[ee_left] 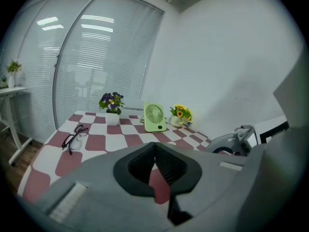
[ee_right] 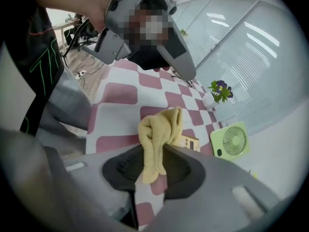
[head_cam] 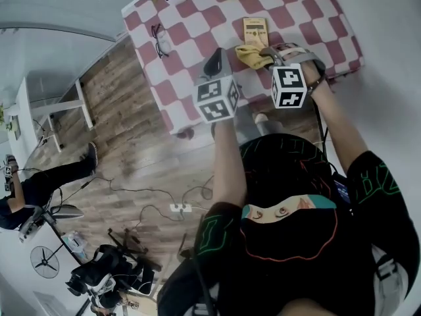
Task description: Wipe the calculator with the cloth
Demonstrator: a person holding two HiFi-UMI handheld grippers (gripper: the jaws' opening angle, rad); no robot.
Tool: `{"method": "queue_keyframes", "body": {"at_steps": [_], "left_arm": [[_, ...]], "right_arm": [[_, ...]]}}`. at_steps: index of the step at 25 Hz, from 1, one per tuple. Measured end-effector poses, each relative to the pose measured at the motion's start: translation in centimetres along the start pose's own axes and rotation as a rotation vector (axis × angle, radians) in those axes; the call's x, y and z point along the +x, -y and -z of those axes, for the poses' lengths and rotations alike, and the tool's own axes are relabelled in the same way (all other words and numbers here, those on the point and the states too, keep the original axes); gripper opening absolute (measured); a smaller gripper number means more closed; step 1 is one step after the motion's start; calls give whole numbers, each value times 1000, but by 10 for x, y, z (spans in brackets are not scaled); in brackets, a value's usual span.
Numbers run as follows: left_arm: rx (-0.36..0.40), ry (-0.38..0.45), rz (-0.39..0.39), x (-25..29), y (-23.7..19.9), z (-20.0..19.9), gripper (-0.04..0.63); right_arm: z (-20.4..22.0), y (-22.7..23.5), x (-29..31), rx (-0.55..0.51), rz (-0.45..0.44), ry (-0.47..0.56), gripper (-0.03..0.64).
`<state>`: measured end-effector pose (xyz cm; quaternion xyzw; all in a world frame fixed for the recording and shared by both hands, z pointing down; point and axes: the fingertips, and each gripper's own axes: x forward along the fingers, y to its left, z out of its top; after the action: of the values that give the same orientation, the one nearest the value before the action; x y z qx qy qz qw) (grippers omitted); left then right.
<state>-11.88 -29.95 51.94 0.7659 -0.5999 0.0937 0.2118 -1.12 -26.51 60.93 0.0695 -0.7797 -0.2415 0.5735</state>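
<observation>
Right gripper (ee_right: 153,167) has the soft, bunched yellow cloth (ee_right: 157,132) pinched tight between its jaws, hovering just short of the flat, rigid calculator (head_cam: 255,30) at upper centre of the head view. Wiping looks about to begin: lower the cloth, then drag it across. Left gripper (ee_left: 155,168) is closed, seemingly on nothing.

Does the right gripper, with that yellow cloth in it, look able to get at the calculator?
Probably yes: the right gripper is shut on the cloth, and the calculator lies just beyond it on the table, with nothing between.
</observation>
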Motion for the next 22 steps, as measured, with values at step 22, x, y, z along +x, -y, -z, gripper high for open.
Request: {"method": "queue_keyframes", "body": {"at_steps": [22], "left_arm": [[108,237,-25,-9,30,-119,9]], "right_arm": [[6,131,-135,691,159,584,109]]}}
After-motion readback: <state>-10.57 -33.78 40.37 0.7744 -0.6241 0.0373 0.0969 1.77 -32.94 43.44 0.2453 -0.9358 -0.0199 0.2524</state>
